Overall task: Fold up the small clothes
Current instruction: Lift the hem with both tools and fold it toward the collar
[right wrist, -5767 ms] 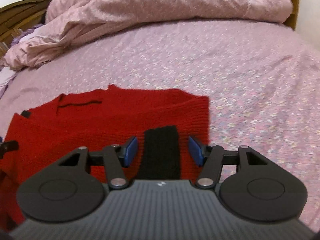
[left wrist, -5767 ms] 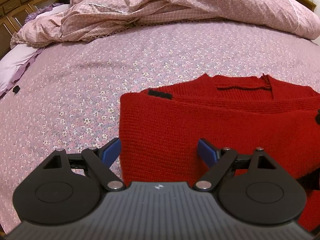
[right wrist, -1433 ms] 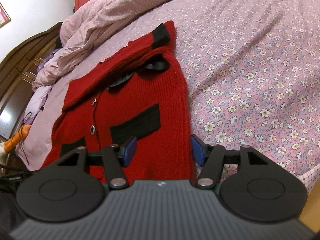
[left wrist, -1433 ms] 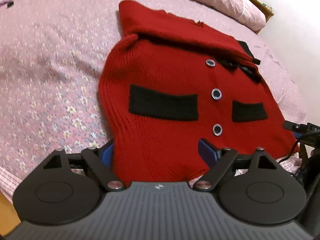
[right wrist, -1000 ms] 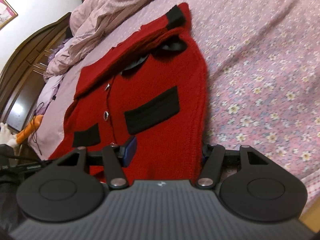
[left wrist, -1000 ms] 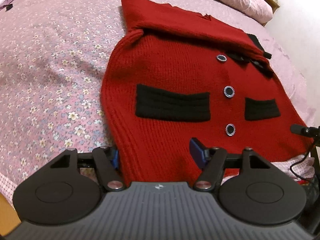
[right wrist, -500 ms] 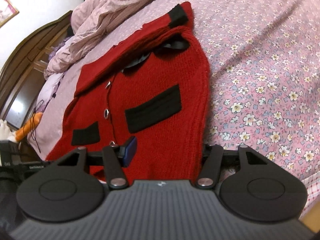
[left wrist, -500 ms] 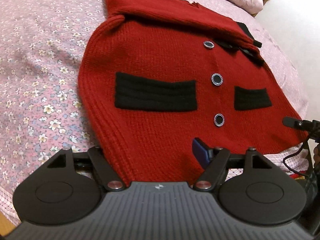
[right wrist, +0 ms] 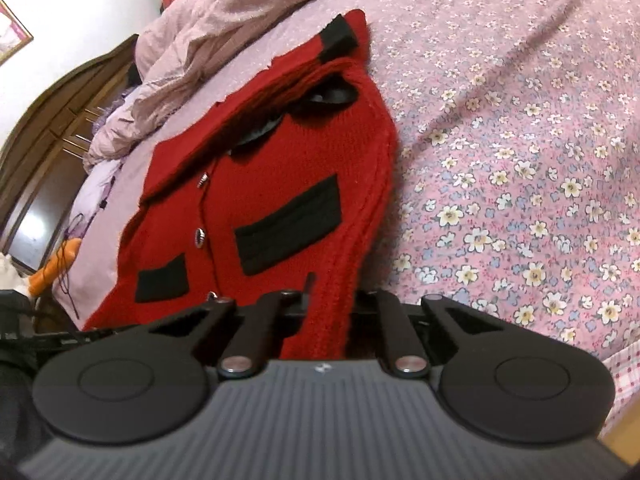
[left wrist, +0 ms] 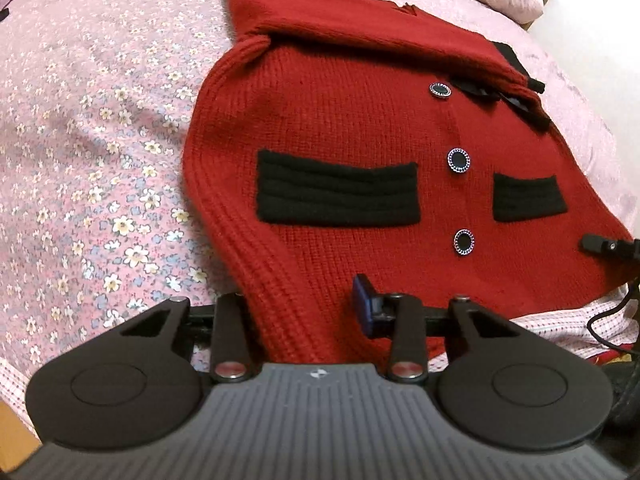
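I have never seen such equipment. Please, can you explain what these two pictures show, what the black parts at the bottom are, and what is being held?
No robot here: a person holds a two-finger gripper in each hand, and each gripper carries a wide-angle camera looking forward along its fingers. The black parts below are the gripper itself.

One picture comes from the left gripper, the other from the right gripper. Both look at one red knitted cardigan with black pockets and buttons, lying on a floral bedsheet. A pink duvet lies bunched behind.

Each gripper has the cardigan's bottom hem between its fingers. The right looks nearly shut on it; the left looks wider.
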